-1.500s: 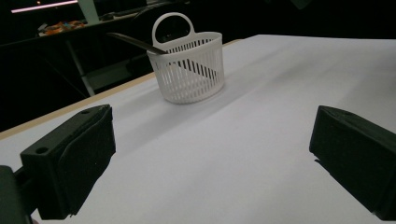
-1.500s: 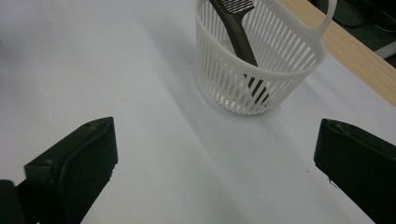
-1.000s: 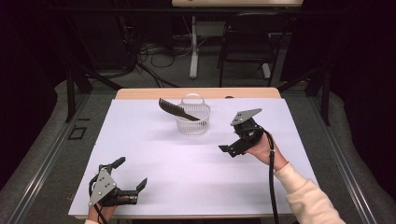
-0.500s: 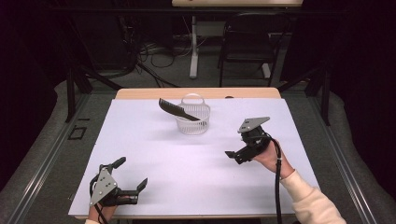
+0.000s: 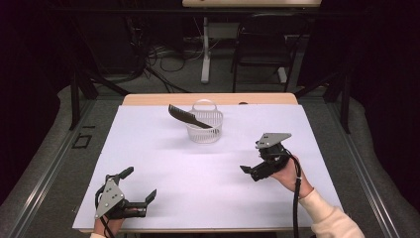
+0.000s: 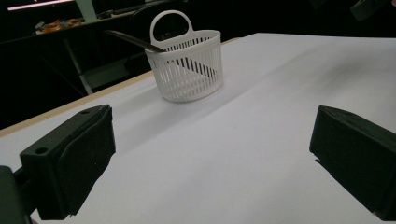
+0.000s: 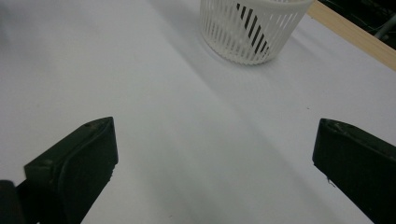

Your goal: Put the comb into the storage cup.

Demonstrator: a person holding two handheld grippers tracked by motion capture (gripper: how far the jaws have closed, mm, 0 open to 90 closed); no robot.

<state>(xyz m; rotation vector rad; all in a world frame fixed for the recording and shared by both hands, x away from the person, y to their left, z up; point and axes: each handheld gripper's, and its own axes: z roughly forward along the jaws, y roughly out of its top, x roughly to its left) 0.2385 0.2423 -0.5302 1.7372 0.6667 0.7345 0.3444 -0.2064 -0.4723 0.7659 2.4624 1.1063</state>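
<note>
A white slatted basket (image 5: 204, 130) with a loop handle stands at the far middle of the white table sheet (image 5: 163, 158). A black comb (image 5: 182, 116) leans in it, its end sticking out to the left. My right gripper (image 5: 252, 163) hovers over the sheet's right side, nearer than the basket, open and holding nothing. Resting at the near left corner, my left gripper (image 5: 139, 183) is open and holds nothing. In the left gripper view the basket (image 6: 189, 65) and comb (image 6: 133, 41) lie far beyond the wide-apart jaws. The right gripper view shows the basket (image 7: 224, 32) ahead at the top.
A wooden table edge (image 5: 208, 99) runs along the far side behind the basket. Beyond it stand a dark chair (image 5: 262, 44), a white post (image 5: 204, 49) and cables on the floor. Black frame legs (image 5: 74, 89) flank the table.
My right gripper has drawn back from the basket toward the near right side of the sheet. The left gripper, basket and comb have stayed put.
</note>
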